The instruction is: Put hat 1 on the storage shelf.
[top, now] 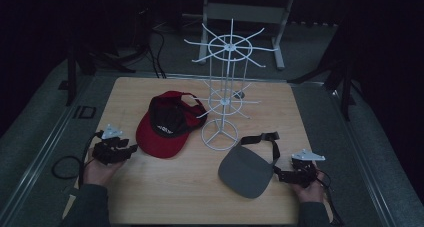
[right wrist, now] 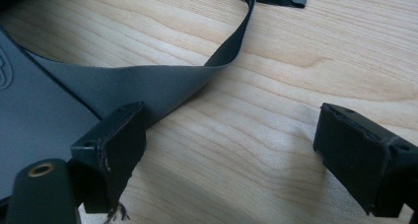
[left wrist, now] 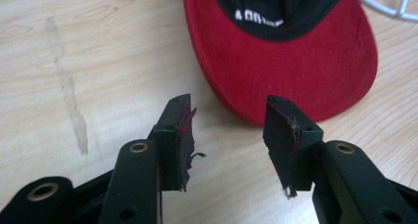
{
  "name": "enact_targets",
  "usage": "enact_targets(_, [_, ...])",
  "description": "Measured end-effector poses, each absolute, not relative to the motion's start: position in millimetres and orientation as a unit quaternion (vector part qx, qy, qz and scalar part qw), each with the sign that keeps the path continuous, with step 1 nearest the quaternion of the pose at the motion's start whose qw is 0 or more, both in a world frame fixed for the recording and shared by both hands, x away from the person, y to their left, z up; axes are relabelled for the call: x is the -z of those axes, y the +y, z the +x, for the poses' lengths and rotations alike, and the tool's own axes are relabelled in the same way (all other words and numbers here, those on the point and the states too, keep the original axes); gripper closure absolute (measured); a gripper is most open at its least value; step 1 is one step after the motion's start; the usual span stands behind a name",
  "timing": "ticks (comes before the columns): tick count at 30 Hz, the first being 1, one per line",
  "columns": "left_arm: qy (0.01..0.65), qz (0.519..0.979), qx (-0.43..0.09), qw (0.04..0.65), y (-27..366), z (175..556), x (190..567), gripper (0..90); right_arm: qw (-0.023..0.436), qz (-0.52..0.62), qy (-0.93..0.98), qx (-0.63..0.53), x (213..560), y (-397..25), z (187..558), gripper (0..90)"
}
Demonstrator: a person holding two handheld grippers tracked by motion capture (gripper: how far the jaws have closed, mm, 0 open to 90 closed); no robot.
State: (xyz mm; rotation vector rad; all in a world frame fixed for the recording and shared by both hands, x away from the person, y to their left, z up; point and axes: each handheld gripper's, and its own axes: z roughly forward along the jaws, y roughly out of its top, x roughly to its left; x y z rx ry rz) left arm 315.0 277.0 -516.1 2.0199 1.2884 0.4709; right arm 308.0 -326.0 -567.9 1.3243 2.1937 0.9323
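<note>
Red cap's (left wrist: 286,61) crown cut off by the left gripper view's top edge, lettering perhaps unreadable.

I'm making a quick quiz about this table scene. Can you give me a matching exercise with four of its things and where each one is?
Things:
1. red baseball cap with black lining
2. grey sun visor with black strap
3. white wire display rack
4. left gripper

Places:
A. stands near the middle of the wooden table
B. lies beside the right gripper
C. held open at the table's left edge
D. lies left of the rack's base

Pairs: 1-D, 2-B, 3-A, 4-C
</note>
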Motion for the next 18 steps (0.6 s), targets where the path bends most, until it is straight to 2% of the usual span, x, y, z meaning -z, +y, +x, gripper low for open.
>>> enact_targets(11, [0.502,0.789,-0.162,0.316,272,351,517,61.5,0.206,0.475,0.787,-0.335,568,-326,308,12.5])
enact_targets(18, [0.5,0.796,-0.142,0.309,267,356,514,68.7,0.206,0.475,0.787,-0.335,568,-326,308,12.5])
